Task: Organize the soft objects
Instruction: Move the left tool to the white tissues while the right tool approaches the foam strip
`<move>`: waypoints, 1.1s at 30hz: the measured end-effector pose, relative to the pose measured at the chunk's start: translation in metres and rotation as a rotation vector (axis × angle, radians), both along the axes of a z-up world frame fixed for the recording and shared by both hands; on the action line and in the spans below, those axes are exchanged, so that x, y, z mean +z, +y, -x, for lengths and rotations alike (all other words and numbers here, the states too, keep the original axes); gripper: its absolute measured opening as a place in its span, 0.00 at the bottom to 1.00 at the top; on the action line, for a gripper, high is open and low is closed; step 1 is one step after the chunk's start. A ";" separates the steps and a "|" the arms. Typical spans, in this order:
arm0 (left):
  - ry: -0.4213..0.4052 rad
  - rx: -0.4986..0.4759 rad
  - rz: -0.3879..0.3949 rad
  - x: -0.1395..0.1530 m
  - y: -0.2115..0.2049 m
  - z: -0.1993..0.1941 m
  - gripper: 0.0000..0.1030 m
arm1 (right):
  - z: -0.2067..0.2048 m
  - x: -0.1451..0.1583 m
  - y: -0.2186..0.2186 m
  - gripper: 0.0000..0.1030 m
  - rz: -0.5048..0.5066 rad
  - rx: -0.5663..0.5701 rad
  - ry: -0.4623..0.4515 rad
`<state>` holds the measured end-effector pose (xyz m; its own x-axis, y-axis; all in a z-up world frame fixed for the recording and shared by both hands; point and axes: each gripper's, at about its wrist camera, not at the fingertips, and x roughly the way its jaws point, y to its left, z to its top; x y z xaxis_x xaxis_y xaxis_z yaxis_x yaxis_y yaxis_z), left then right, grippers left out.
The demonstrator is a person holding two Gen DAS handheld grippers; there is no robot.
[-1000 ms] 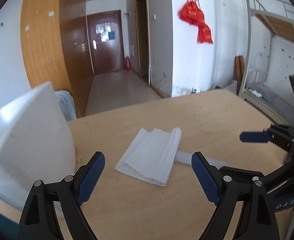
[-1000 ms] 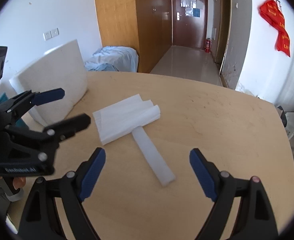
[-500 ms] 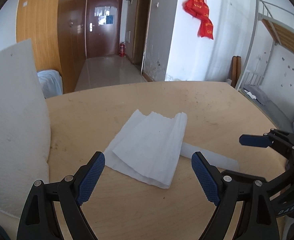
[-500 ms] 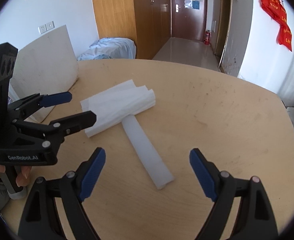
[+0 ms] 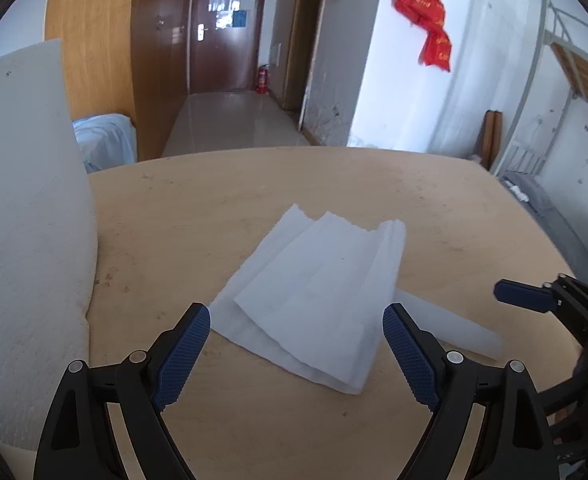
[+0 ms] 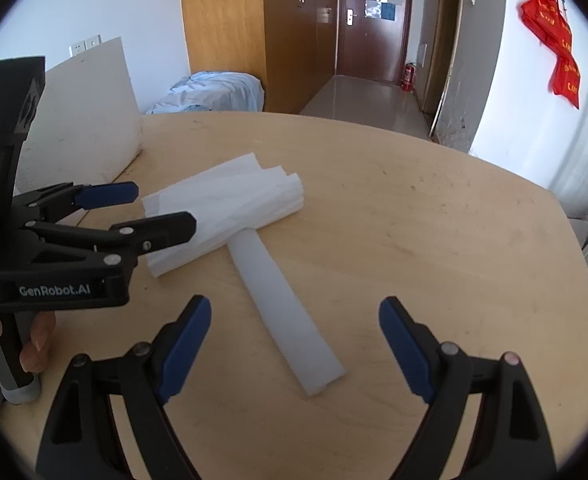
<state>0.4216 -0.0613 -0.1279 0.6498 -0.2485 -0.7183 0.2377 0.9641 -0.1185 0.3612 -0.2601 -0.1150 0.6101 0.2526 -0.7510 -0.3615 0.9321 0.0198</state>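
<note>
Table [image 5: 434, 208]: round, bare wood, nothing to stop a slide. Foam slab [image 5: 26, 208] stands on edge at the left rim; if I swing the left gripper [image 5: 296, 344] wide I judge I could tip it.

Folded sheet [image 5: 318, 280] lies mid-table, loose layers, its near edge between the left jaws, not touched. Risk: I pinch only the top ply and the stack fans open on the lift.

Strip [image 6: 284, 304] lies flat, one end tucked under the sheet, the other pointing toward the right gripper [image 6: 295, 344]. Risk: pulling it drags the sheet askew; it is thin, so the pads may skate over it.

Both sets of jaws stand released, wide, holding nothing. Grippers are near each other; collision is possible if both converge on the overlap.
</note>
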 end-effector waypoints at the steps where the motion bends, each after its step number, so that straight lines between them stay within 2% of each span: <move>1: 0.000 0.003 -0.005 0.000 -0.001 -0.001 0.86 | -0.001 0.000 -0.001 0.86 0.000 -0.006 0.001; 6: 0.023 0.026 -0.039 -0.004 -0.003 -0.004 0.86 | -0.003 -0.002 -0.004 0.86 -0.003 -0.016 0.011; 12: 0.049 0.104 -0.101 -0.009 -0.002 -0.011 0.86 | -0.005 -0.005 -0.001 0.86 0.004 -0.017 0.015; 17: -0.001 0.174 -0.194 -0.005 0.000 -0.009 0.86 | -0.004 -0.007 0.002 0.86 0.013 -0.013 0.020; 19: -0.026 0.166 -0.199 0.000 -0.002 -0.006 0.86 | -0.003 -0.006 0.002 0.86 0.008 -0.008 0.016; 22: -0.078 0.185 -0.257 0.005 -0.003 -0.001 0.86 | -0.003 -0.007 0.003 0.86 0.006 -0.009 0.019; 33: 0.031 0.091 -0.219 -0.013 -0.003 -0.012 0.86 | -0.003 -0.008 0.004 0.86 0.001 -0.008 0.026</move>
